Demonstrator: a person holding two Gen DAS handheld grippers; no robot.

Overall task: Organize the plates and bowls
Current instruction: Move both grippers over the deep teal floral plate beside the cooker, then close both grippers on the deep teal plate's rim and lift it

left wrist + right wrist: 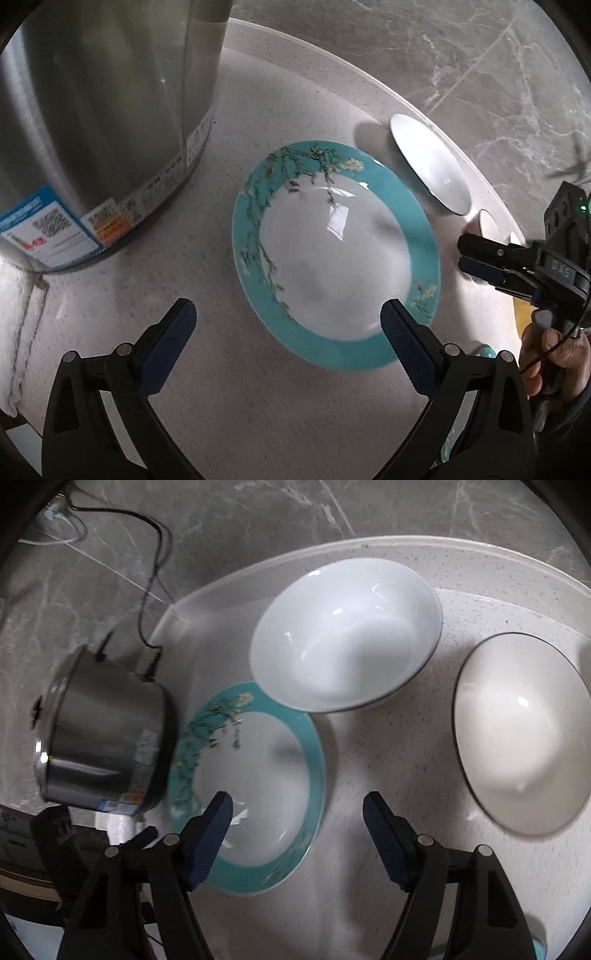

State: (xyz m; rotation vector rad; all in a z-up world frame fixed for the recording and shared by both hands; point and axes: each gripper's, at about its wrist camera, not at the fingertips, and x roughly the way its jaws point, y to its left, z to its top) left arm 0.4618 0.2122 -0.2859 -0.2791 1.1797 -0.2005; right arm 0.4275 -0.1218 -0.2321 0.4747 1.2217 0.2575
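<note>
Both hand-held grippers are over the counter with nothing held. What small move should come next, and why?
Probably lower the right hand-held gripper to straddle the near rim of the teal-rimmed plate. Its jaws are open and empty, one finger already above the plate and the other over bare counter. The white bowl and cream bowl sit farther off.

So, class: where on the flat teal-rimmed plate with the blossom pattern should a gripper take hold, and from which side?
Grip the teal-rimmed plate by its broad flat rim, one finger above and one slid beneath. It lies flat on the pale speckled counter, so nothing else stands up to pinch. Probably come from its near, open edge: the steel pot crowds one side and the white bowl the far side.
</note>
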